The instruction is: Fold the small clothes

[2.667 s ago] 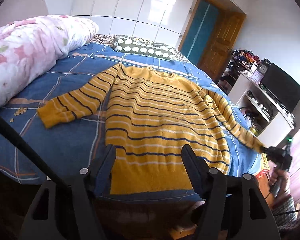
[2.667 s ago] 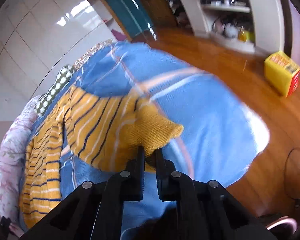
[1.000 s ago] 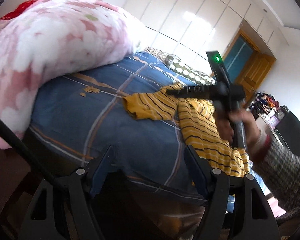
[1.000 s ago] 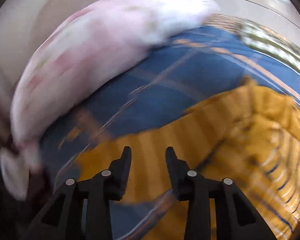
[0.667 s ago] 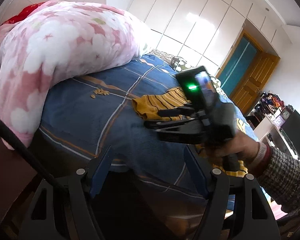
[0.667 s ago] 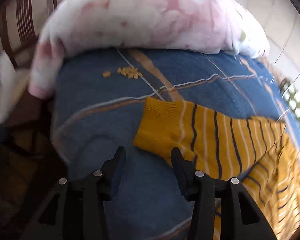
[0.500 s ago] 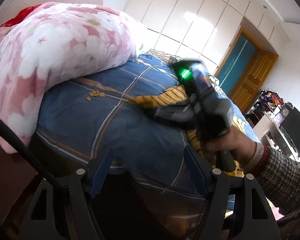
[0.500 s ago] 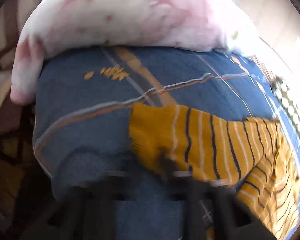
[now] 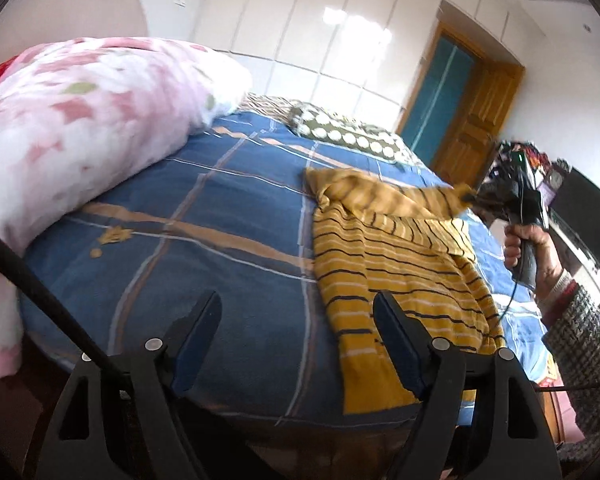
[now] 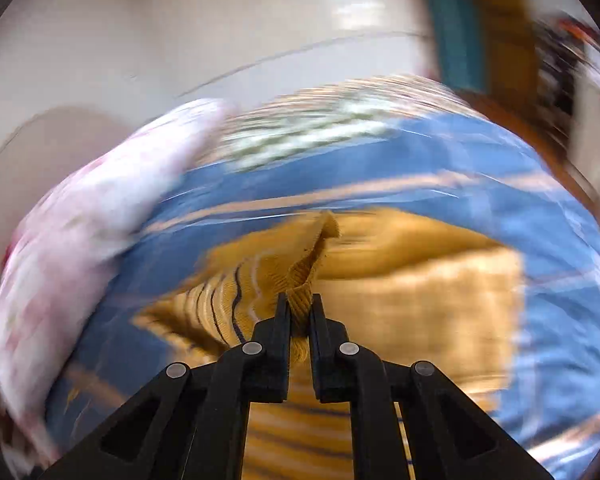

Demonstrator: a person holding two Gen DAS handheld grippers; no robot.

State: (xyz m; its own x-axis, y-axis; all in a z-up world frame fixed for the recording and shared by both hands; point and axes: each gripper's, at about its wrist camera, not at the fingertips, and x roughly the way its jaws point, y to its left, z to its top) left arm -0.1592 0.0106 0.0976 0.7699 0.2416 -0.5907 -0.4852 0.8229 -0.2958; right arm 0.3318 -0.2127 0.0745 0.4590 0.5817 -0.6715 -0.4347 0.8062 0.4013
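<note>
A yellow sweater with dark and white stripes (image 9: 388,264) lies on the blue plaid bedspread (image 9: 204,240). My right gripper (image 10: 299,312) is shut on the cuff of the sweater's left sleeve (image 10: 300,280) and holds it lifted over the sweater's body; in the left wrist view it (image 9: 474,198) hangs at the right with the sleeve (image 9: 392,196) stretched across. My left gripper (image 9: 296,332) is open and empty, low at the bed's near edge, beside the sweater's hem.
A pink floral quilt (image 9: 80,120) is piled at the left of the bed. A dotted green pillow (image 9: 340,132) lies at the head. A wooden door (image 9: 476,120) and a TV (image 9: 584,216) on a shelf stand at the right.
My right gripper closed on the left sleeve cuff and pulled it up and to the right across the sweater. My left gripper stayed open near the bed's edge.
</note>
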